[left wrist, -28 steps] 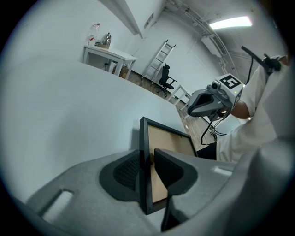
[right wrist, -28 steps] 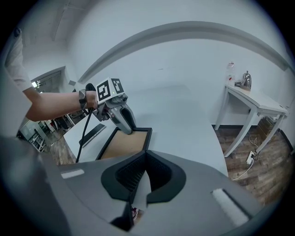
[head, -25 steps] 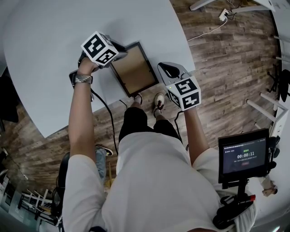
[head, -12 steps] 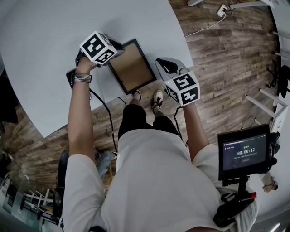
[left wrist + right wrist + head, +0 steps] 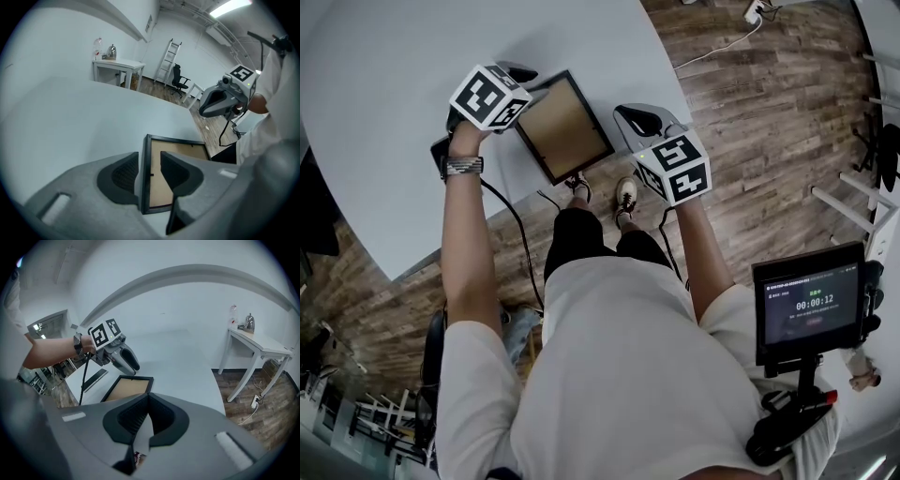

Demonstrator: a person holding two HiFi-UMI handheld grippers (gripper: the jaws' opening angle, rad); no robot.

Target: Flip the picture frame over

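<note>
Picture frame (image 5: 563, 127) flat on table (image 5: 394, 112); brown backing (image 5: 187, 151) faces up.

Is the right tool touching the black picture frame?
Apart. The head view shows a strip of white table between the right tool and the black, brown-backed picture frame.

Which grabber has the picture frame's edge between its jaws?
The left gripper: its jaws are opening, with the black edge of the picture frame between them. The right gripper is shut on nothing, beside the frame.
</note>
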